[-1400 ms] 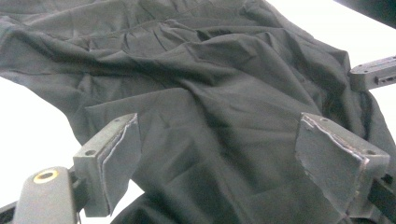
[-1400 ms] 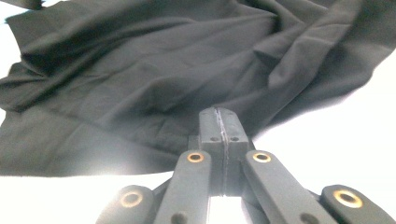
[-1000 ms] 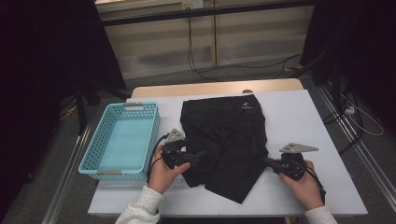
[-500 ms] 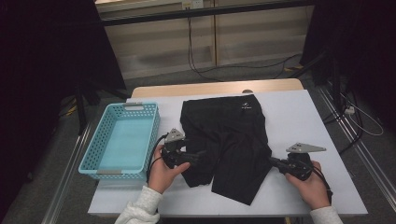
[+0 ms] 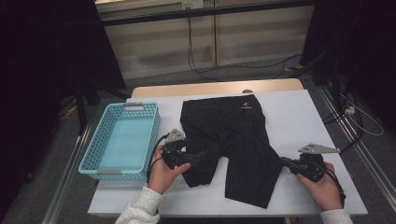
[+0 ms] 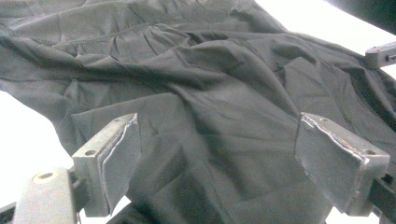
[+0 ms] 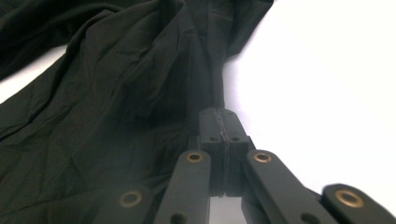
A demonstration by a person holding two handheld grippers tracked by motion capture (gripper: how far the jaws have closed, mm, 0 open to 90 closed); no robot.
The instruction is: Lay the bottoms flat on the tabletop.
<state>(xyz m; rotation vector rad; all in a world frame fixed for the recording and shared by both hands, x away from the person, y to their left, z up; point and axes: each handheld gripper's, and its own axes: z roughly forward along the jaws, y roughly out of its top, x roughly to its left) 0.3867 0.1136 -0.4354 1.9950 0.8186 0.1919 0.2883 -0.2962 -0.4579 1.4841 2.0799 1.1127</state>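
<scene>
White table (image 5: 303,112): black shorts (image 5: 233,140) lengthwise, waistband far, legs toward person.

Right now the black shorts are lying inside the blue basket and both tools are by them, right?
Not quite. The black shorts lie spread on the white table, beside the blue basket, as the high view shows. The left tool and right tool are by them.

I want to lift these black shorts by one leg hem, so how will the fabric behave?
The black shorts look thin and creased in the left gripper view, so they would likely drape limply. They probably weigh little. Pushed across the white table, they would likely bunch rather than slide whole, as the folds near the right gripper suggest.
</scene>
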